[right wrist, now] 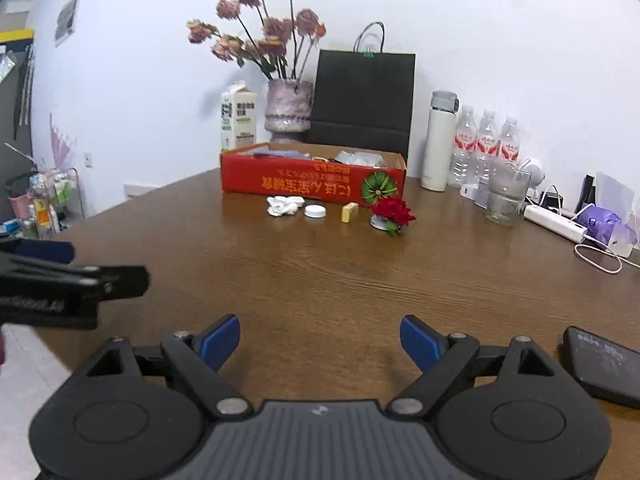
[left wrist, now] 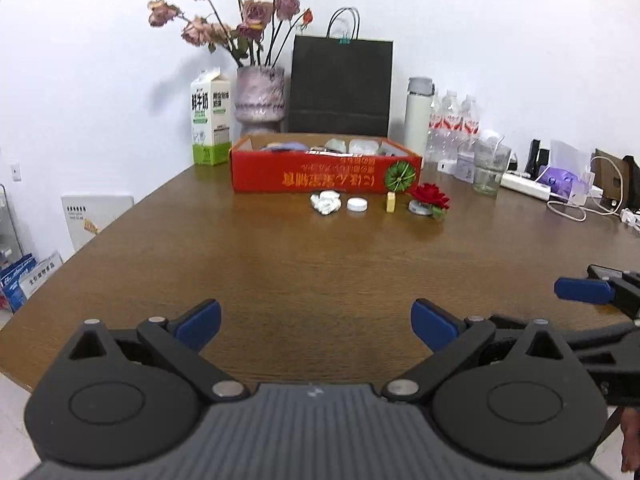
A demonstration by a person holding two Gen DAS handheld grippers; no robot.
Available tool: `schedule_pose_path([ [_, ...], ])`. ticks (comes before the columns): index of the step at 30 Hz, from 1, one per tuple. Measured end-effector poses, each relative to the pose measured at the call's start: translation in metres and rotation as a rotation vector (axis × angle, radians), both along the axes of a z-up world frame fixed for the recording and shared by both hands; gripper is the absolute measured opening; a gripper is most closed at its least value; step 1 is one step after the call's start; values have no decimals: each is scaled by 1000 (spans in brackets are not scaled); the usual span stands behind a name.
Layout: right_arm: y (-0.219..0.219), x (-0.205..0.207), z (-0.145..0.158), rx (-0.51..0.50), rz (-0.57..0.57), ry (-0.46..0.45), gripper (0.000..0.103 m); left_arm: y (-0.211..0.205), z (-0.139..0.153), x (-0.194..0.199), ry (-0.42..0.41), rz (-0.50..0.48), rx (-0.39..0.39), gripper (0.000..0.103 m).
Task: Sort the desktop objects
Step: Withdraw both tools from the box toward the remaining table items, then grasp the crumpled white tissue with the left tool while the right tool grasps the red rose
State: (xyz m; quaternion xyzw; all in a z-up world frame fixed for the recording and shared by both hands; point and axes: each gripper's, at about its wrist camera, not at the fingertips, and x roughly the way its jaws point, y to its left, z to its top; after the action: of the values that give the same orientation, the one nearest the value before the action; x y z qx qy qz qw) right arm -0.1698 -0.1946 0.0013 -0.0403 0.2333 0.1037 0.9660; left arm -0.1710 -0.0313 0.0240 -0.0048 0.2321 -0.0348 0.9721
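Note:
A red cardboard box [left wrist: 324, 172] [right wrist: 312, 180] with several items inside stands far across the brown table [left wrist: 280, 272] [right wrist: 340, 276]. In a row before it lie a crumpled white wad [left wrist: 325, 202] [right wrist: 282, 205], a white round cap [left wrist: 356, 204] [right wrist: 315, 211], a small yellow block [left wrist: 391, 201] [right wrist: 349, 212] and a red flower [left wrist: 430, 198] [right wrist: 392, 211]. My left gripper [left wrist: 316, 324] is open and empty above the near table edge. My right gripper [right wrist: 320, 340] is open and empty, beside it on the right.
Behind the box stand a milk carton [left wrist: 211, 118], a vase of dried roses [left wrist: 260, 96], a black paper bag [left wrist: 340, 84], a white flask [left wrist: 418, 114] and water bottles [left wrist: 452, 120]. A glass [left wrist: 488, 168], power strip [left wrist: 524, 184] and cables lie right. A black phone-like slab [right wrist: 604, 364] lies near right.

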Motion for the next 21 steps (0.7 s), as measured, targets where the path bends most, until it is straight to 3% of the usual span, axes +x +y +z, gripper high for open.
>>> schedule_pose_path([
  [10, -13, 27, 1, 67, -26, 14, 86, -1, -3, 42, 21, -47, 25, 103],
  [14, -30, 79, 9, 118, -35, 82, 71, 5, 7, 95, 62, -125, 5, 101],
  [21, -39, 195, 14, 102, -89, 96, 73, -2, 5, 214, 123, -188, 66, 81],
])
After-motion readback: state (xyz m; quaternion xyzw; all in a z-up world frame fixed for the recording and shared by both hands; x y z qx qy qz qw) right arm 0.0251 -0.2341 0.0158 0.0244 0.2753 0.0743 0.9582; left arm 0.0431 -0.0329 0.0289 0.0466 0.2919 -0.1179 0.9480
